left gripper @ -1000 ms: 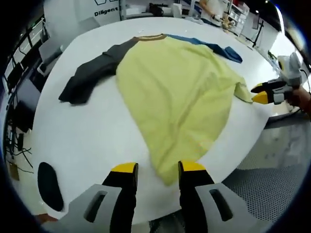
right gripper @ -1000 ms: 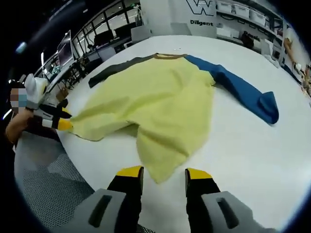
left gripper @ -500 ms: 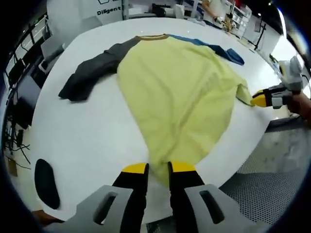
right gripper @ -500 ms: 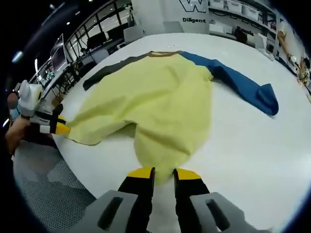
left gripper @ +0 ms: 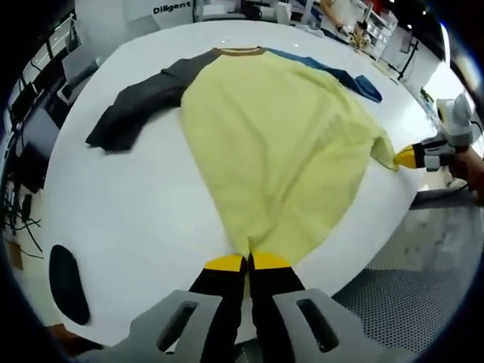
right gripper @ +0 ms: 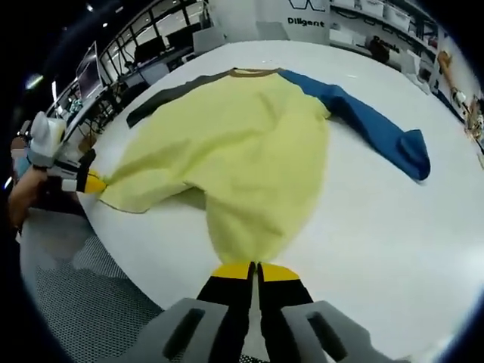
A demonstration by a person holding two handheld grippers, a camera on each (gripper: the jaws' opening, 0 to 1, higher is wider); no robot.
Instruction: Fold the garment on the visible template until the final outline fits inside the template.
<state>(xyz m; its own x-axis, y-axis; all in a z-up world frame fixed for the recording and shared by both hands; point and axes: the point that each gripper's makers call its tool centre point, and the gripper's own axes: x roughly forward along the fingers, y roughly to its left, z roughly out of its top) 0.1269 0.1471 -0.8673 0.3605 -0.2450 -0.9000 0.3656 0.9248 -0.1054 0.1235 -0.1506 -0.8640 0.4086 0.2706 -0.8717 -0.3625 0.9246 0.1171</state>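
Observation:
A long-sleeved shirt (left gripper: pixel 272 144) with a pale yellow body, a brown collar (left gripper: pixel 238 51), a dark grey sleeve (left gripper: pixel 132 106) and a blue sleeve (left gripper: pixel 340 76) lies spread on the white table (left gripper: pixel 113 212). My left gripper (left gripper: pixel 247 262) is shut on one corner of the yellow hem at the table's near edge. In the right gripper view my right gripper (right gripper: pixel 255 269) is shut on the other hem corner of the shirt (right gripper: pixel 234 144). Each gripper also appears in the other's view, the right gripper (left gripper: pixel 404 157) and the left gripper (right gripper: pixel 94 184), both pinching yellow cloth.
A black oval patch (left gripper: pixel 64 283) marks the table near its left edge. Grey perforated flooring (left gripper: pixel 423 272) lies below the table edge. A person's hand (right gripper: pixel 23 200) holds the left gripper. Shelves and desks stand behind the table.
Both grippers have gone from open to shut, their jaws closing onto the two hem corners of the yellow shirt. The hem is drawn slightly toward the table's edge.

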